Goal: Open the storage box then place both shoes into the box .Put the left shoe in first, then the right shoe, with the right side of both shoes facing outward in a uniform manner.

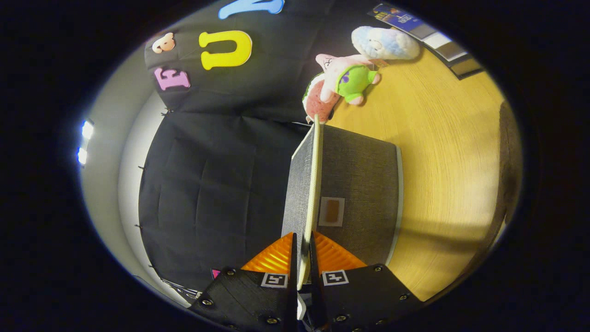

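Hand-held gripper (303, 251): black screwed housing; two square coded tags.

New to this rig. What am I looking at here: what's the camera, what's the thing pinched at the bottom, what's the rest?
There is no robot arm here. A person carries a handheld two-finger claw, and the fisheye camera rides on it, looking forward along the fingers at the bottom of the view. The view appears rolled sideways, so the wooden floor runs up the far side.

The claw is shut on the thin edge of the lid of a grey fabric box; both fingers press on it, one on each face. The lid stands lifted away from the box.

Beyond the box, a few plush toys lie on the floor against the black cloth wall. I see no shoes in this picture.
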